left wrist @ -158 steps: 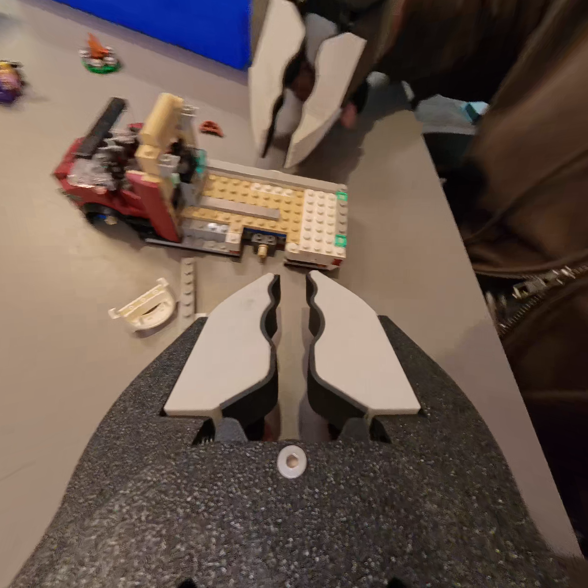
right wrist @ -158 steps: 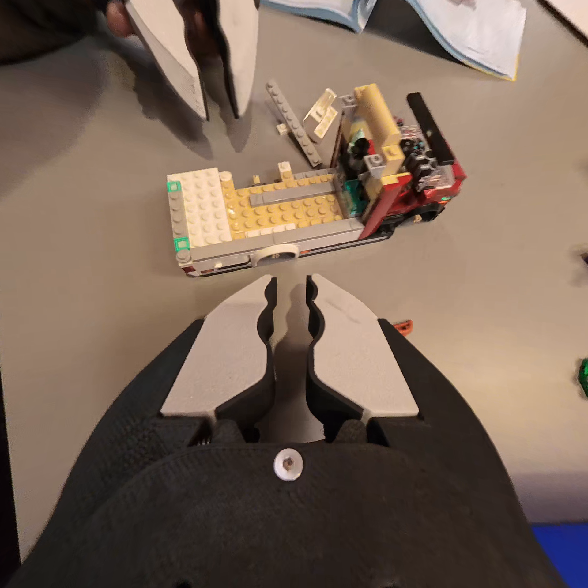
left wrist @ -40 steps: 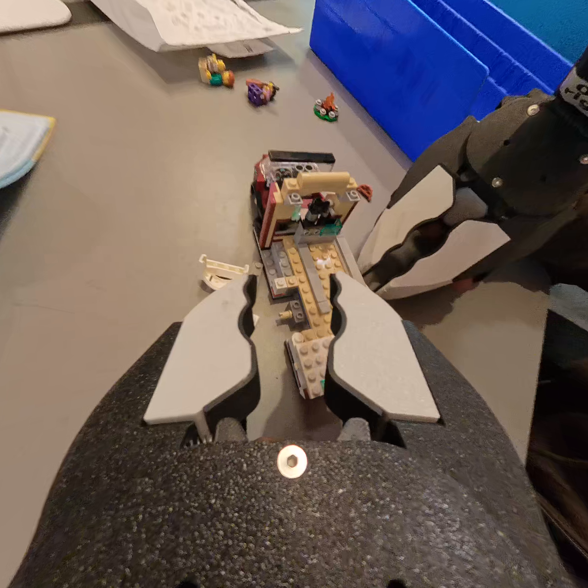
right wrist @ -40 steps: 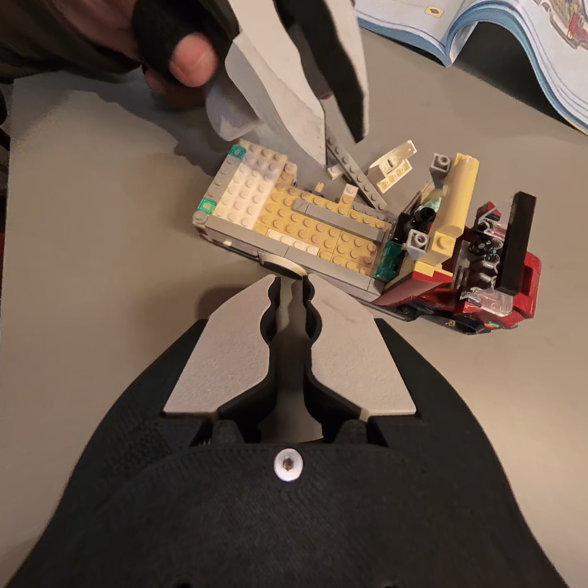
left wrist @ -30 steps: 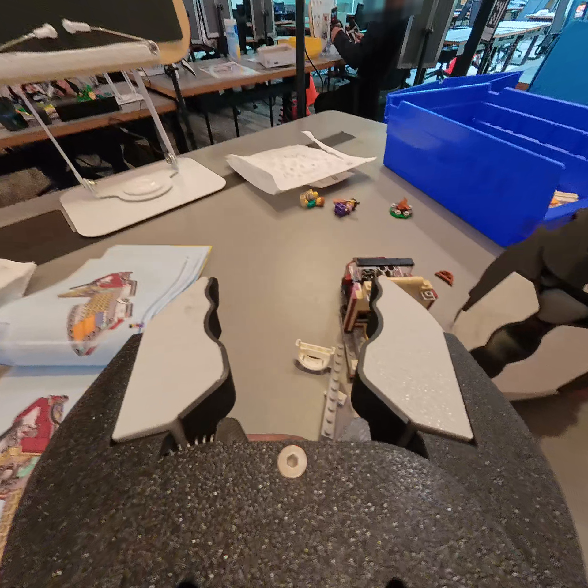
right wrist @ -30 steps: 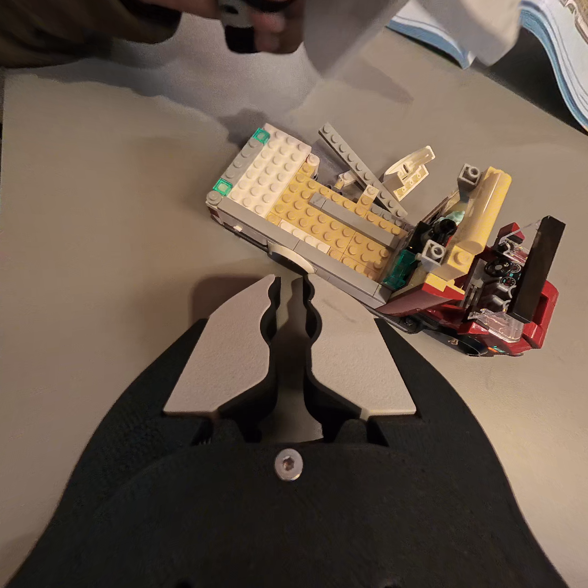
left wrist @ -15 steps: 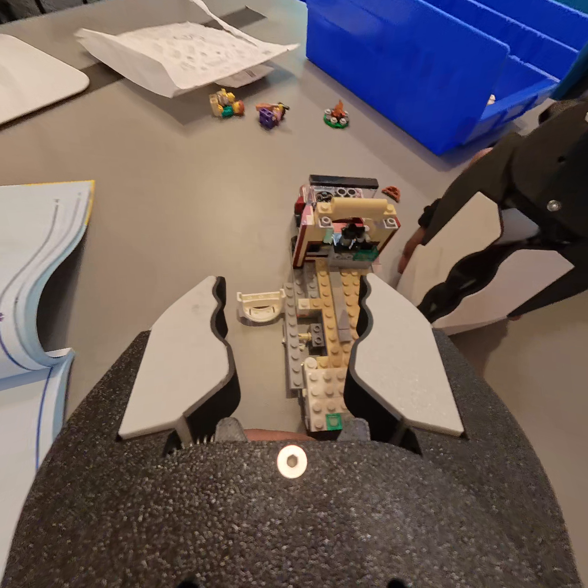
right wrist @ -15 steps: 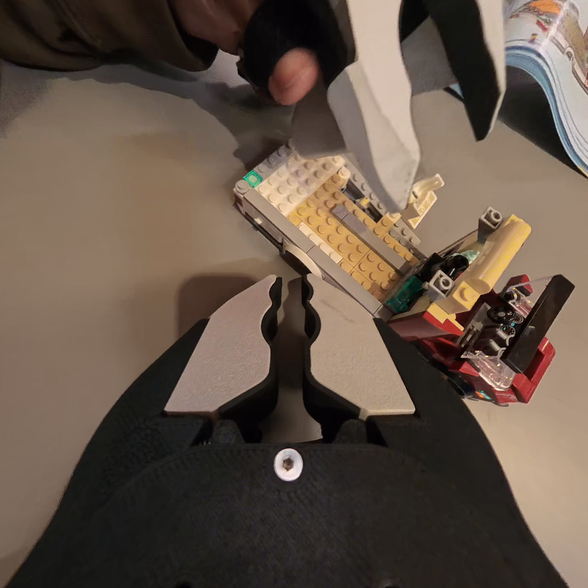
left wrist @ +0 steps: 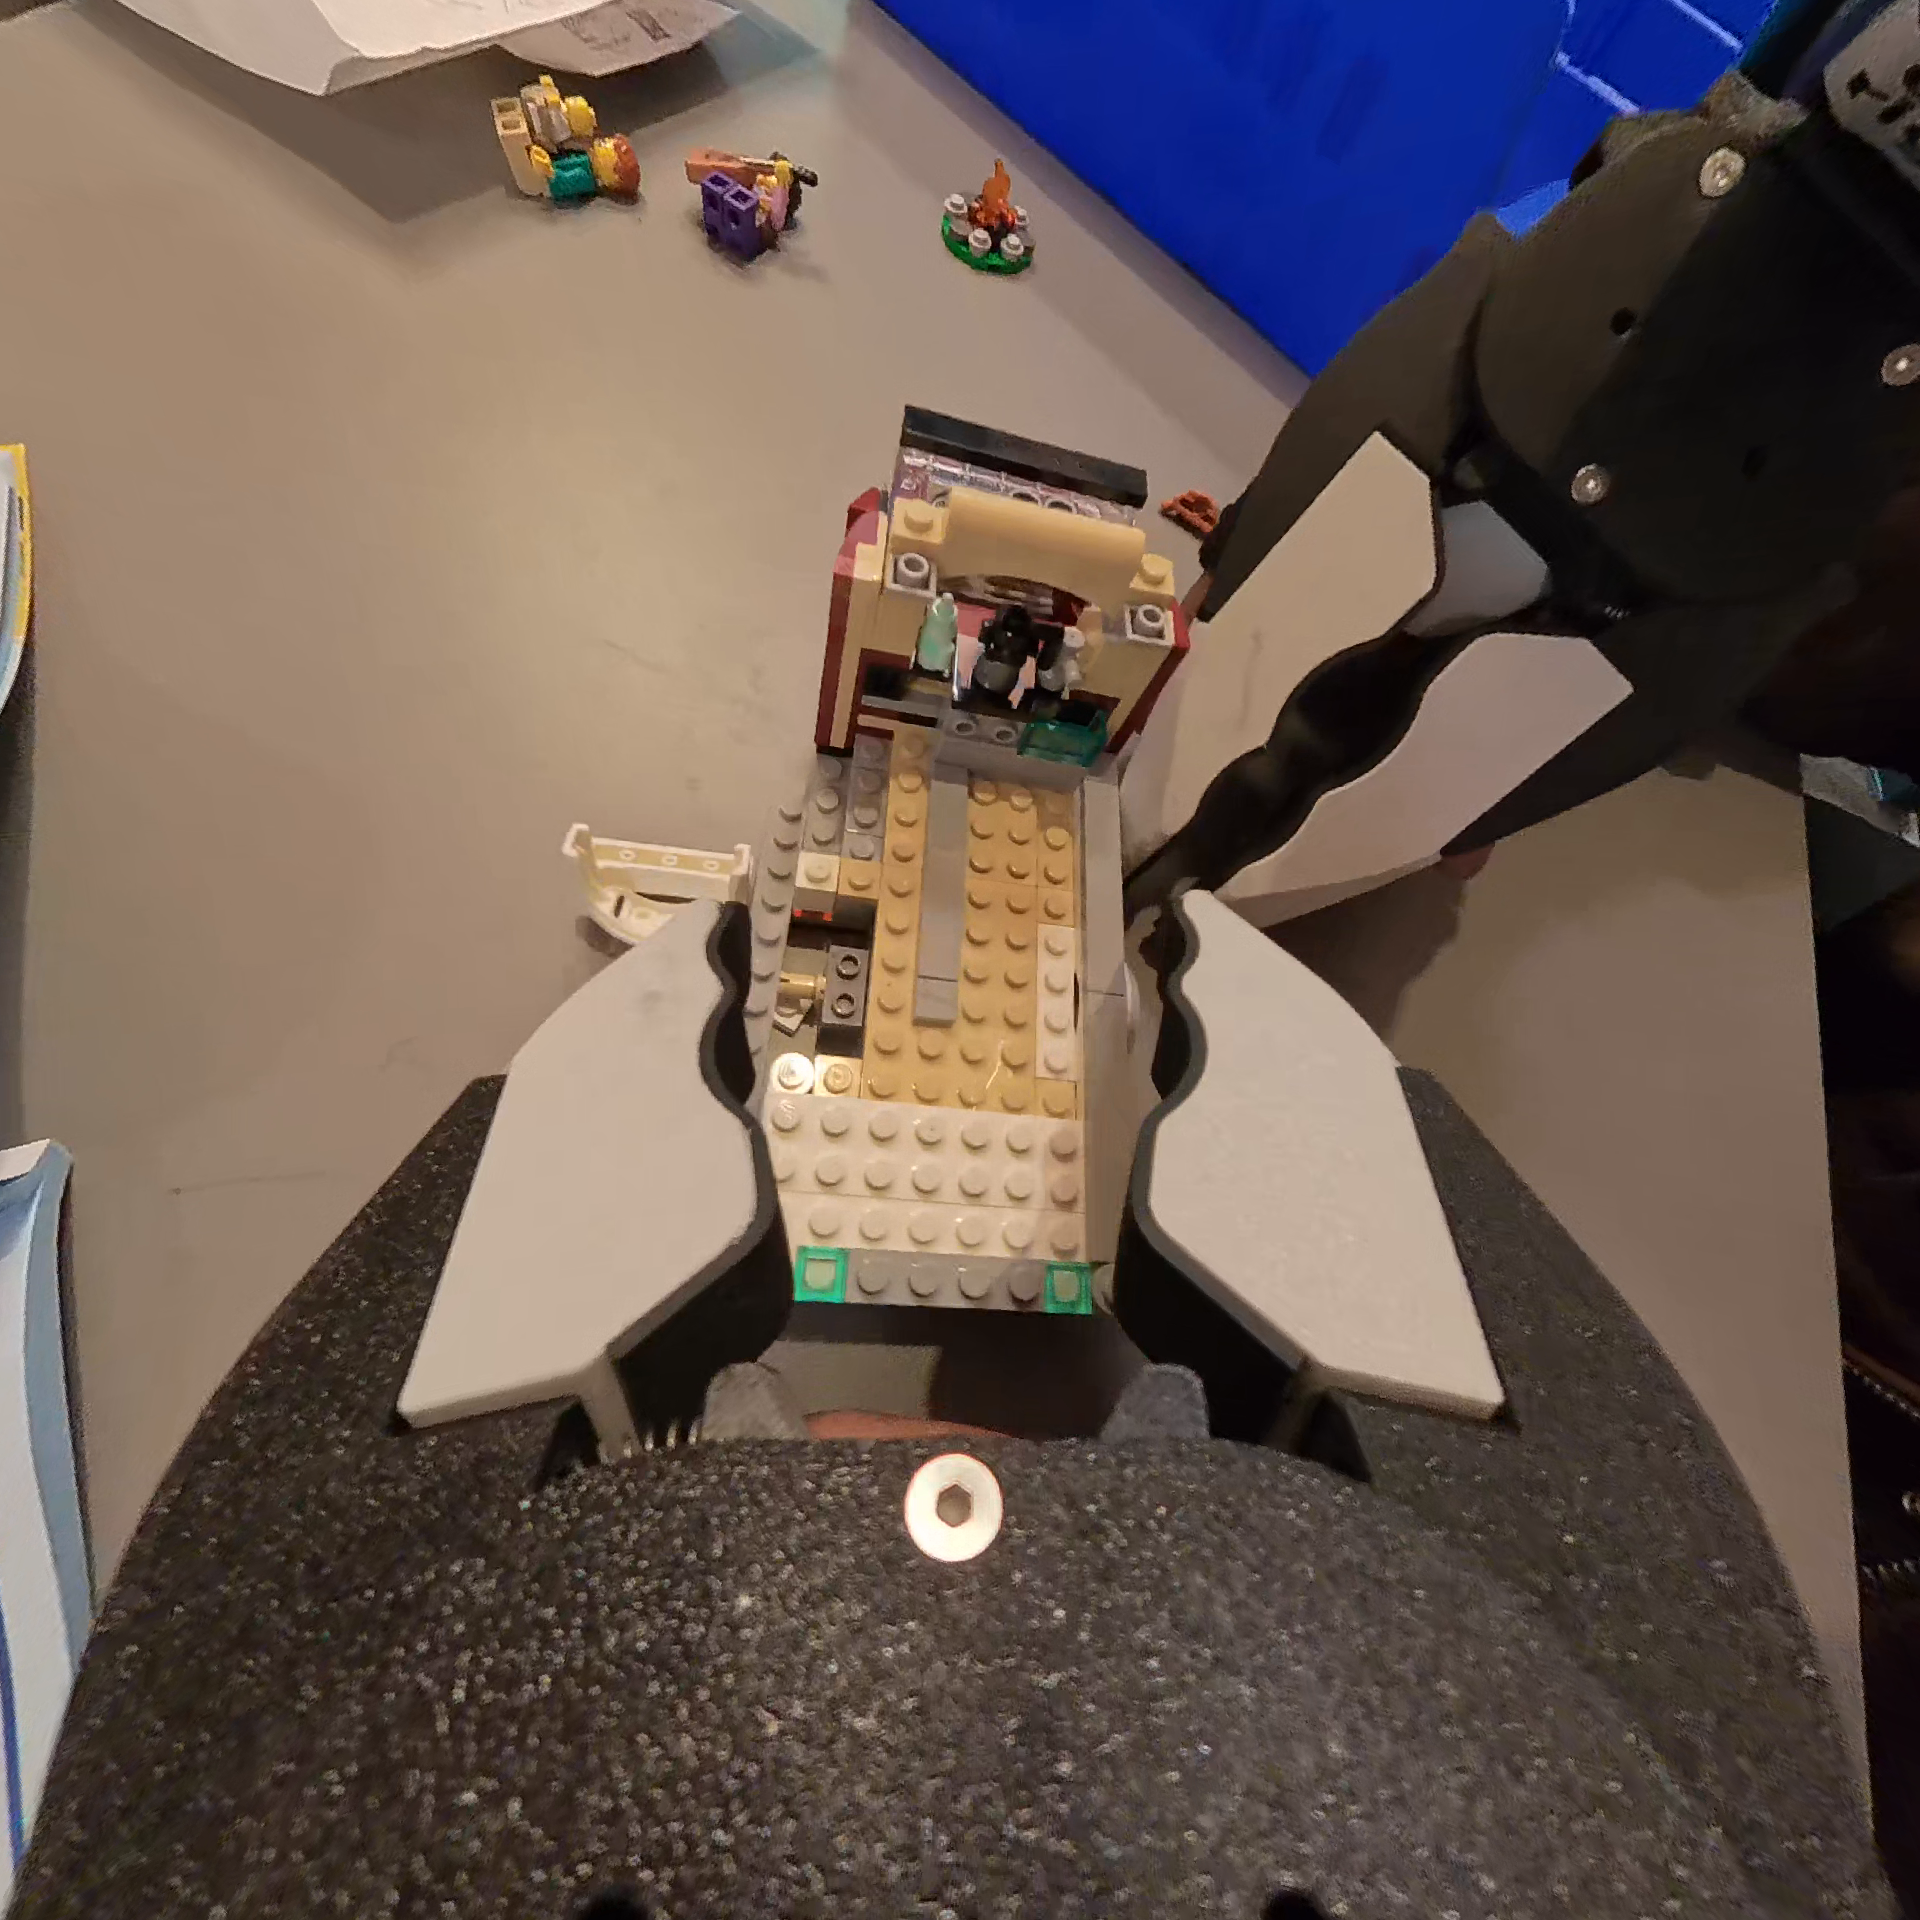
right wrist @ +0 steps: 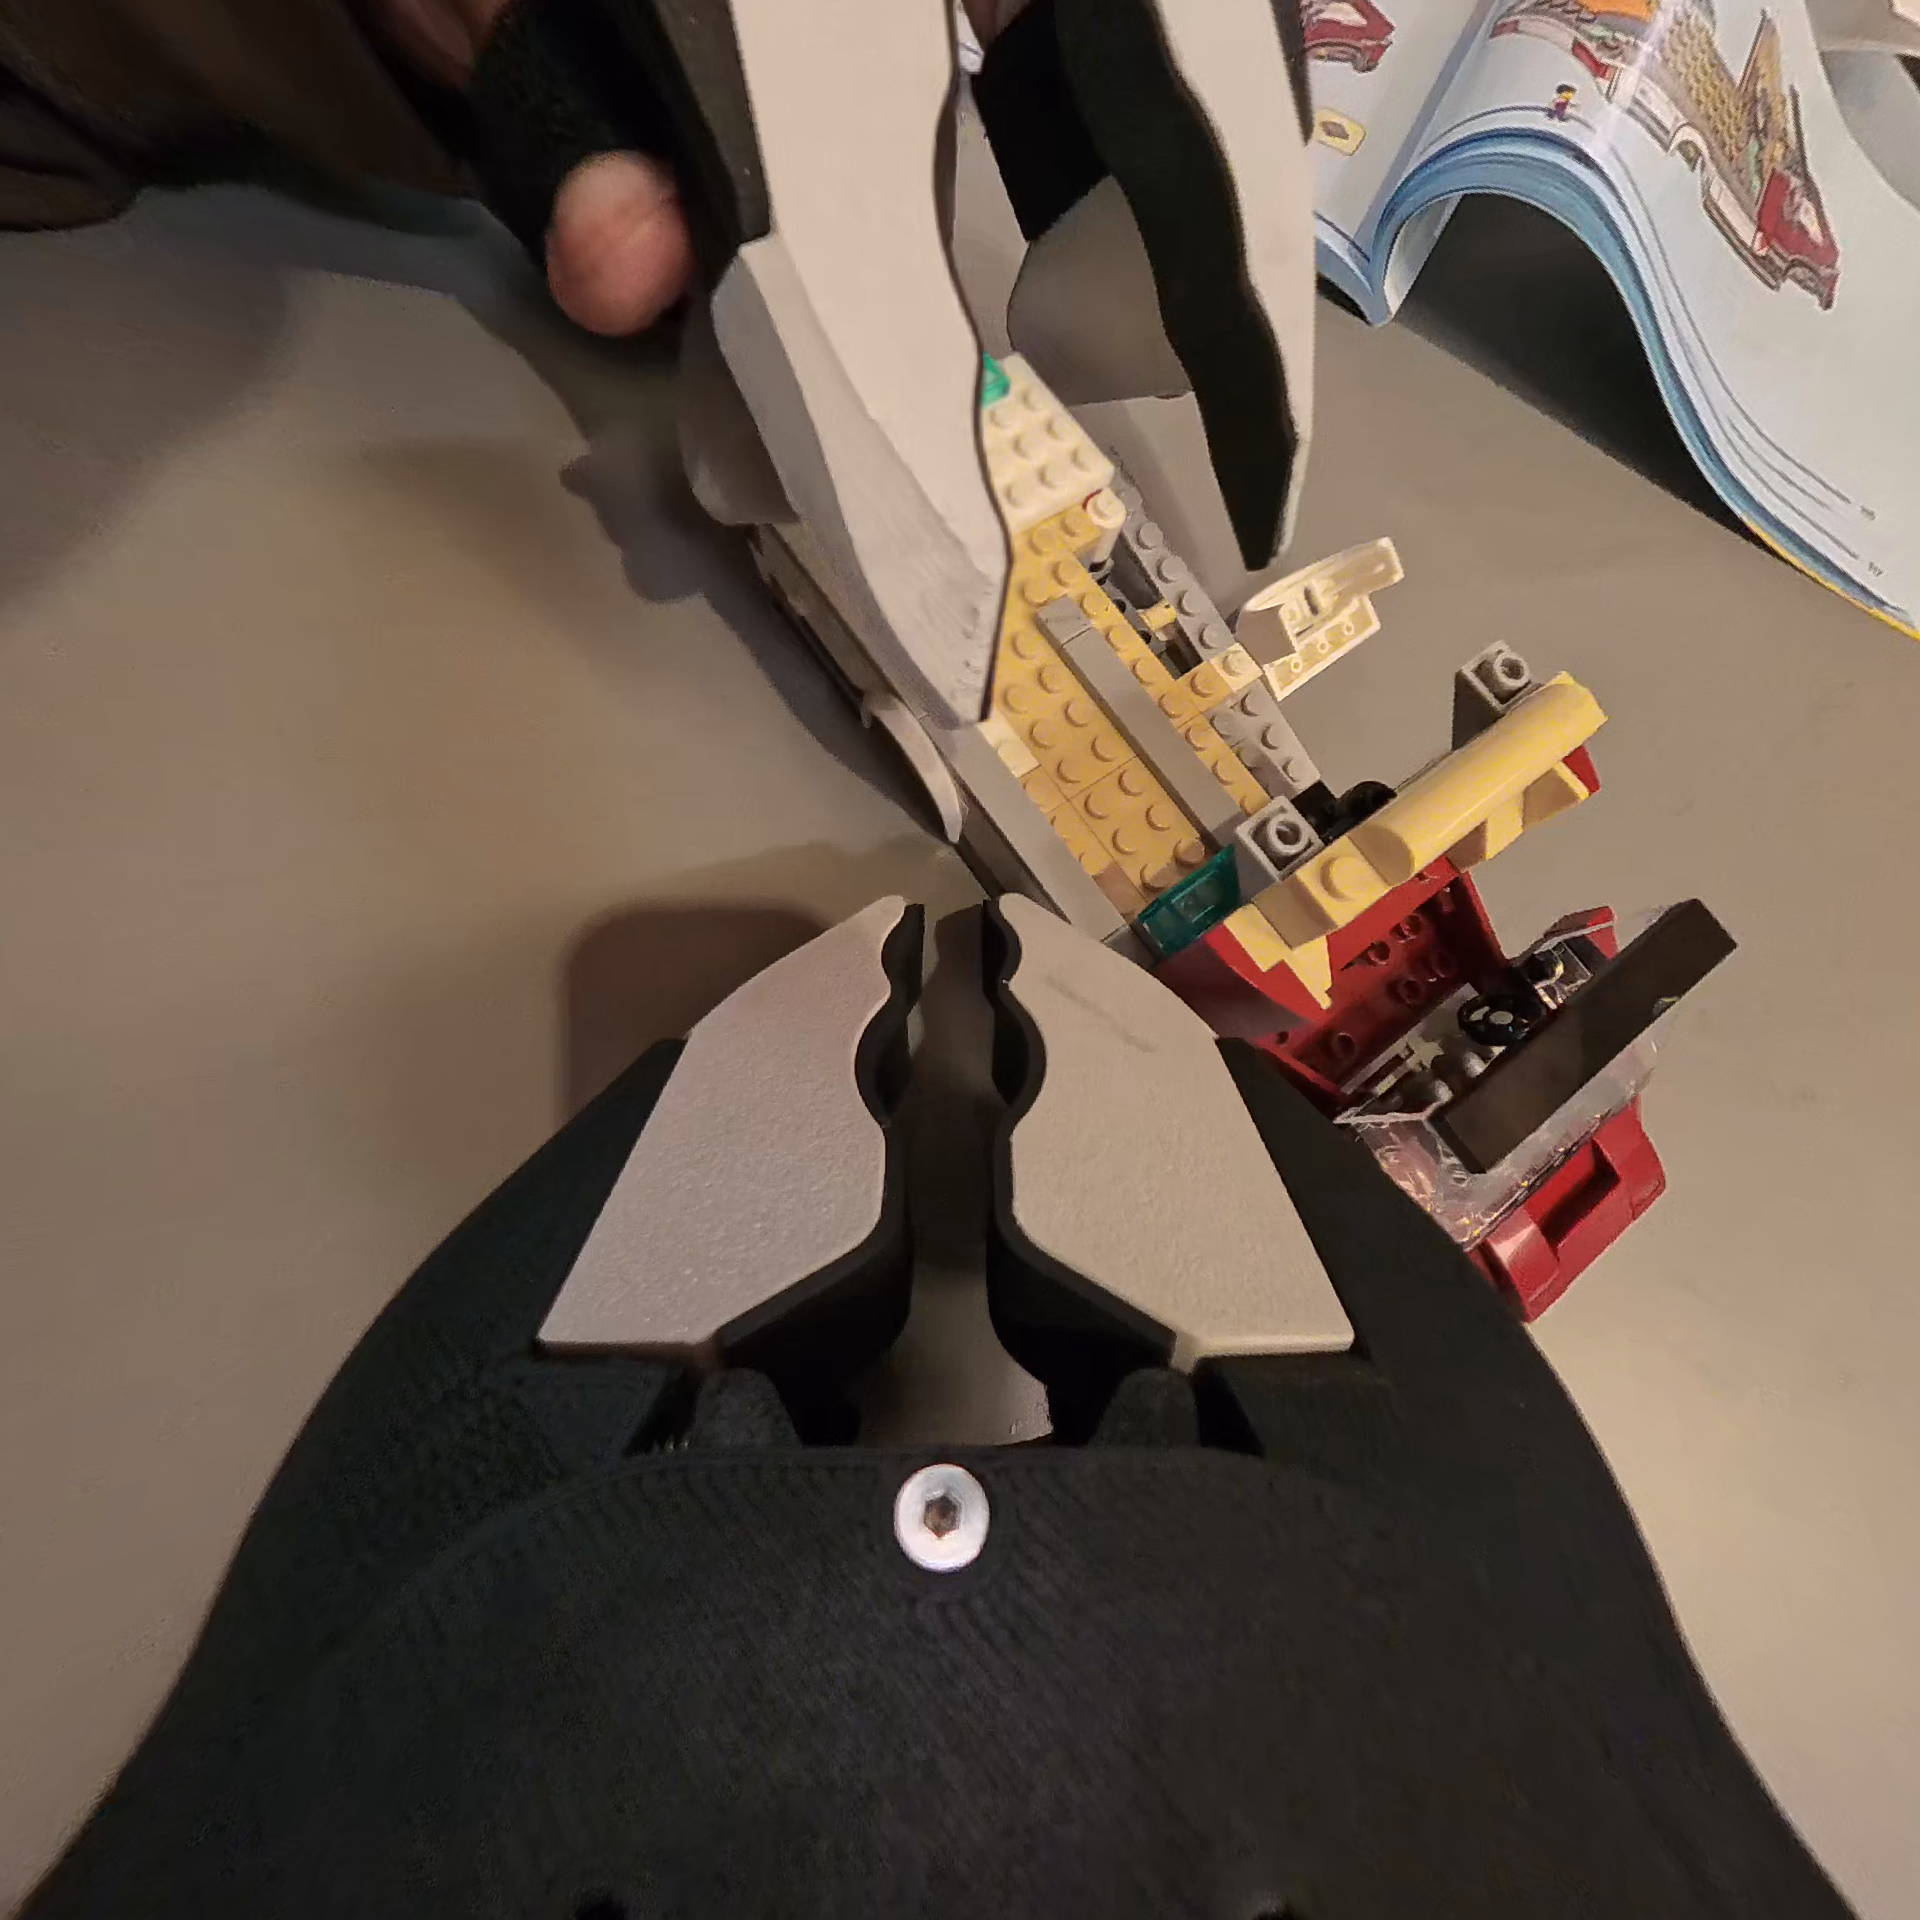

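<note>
A grey table (left wrist: 312, 520) fills both views, with no wall or floor showing. In the left wrist view a blue bin (left wrist: 1299, 156) stands at the far right edge of it, a sheet of white paper (left wrist: 416, 31) lies at the top, and three small brick figures (left wrist: 566, 140) (left wrist: 743, 197) (left wrist: 987, 223) sit in a loose row near them. The left gripper (left wrist: 945, 925) straddles the rear bed of a brick-built truck (left wrist: 977, 935), one finger (left wrist: 623, 1091) along each flank; the right side looks to be in contact, but whether both pads press is not clear. A cream arch piece (left wrist: 655, 873) lies just beside the truck's left flank, and a small brown part (left wrist: 1190, 506) lies near the cab. The right gripper (left wrist: 1174, 873) reaches in from the right, its tips at the truck's side. In the right wrist view an open instruction booklet (right wrist: 1662, 260) lies at the upper right of the table. The right gripper (right wrist: 951, 914) is nearly clenched with nothing between its pads, its tips just beside the grey side of the truck (right wrist: 1143, 790). The left gripper (right wrist: 1122, 644) comes down from above over the bed, and a fingertip of the person's hand (right wrist: 613, 239) shows beside it. Half a second ago the left fingers stood wider, with the bed against the right one only; now they have narrowed around it and the truck sits deeper between them. The right gripper has scarcely changed.
</note>
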The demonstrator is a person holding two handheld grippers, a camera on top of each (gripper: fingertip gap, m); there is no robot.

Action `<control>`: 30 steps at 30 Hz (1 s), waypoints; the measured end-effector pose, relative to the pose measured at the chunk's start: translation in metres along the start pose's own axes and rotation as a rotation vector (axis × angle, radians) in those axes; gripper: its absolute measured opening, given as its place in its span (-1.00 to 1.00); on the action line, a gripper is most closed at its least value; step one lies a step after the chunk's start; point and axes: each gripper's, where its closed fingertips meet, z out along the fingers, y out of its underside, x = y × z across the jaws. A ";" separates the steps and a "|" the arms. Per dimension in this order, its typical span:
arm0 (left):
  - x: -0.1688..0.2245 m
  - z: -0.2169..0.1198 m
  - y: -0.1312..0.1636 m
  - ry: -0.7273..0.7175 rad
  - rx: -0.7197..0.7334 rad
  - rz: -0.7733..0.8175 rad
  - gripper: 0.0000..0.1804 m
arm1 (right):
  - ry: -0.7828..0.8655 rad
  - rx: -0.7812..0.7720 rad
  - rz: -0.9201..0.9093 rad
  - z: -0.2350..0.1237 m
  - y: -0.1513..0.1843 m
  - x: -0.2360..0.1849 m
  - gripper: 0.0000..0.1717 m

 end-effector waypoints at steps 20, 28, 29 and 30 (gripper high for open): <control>-0.009 -0.010 0.017 -0.075 -0.107 0.178 -0.04 | -0.001 0.075 -0.118 -0.006 -0.008 -0.010 -0.91; 0.000 -0.009 0.027 -0.016 -0.152 0.220 -0.06 | 0.052 0.141 -0.170 -0.010 -0.017 -0.006 -0.90; 0.001 -0.008 0.029 -0.013 -0.164 0.224 -0.06 | 0.057 0.149 -0.170 -0.010 -0.018 -0.005 -0.90; 0.001 -0.006 0.032 -0.013 -0.177 0.231 -0.06 | 0.062 0.156 -0.171 -0.010 -0.020 -0.004 -0.89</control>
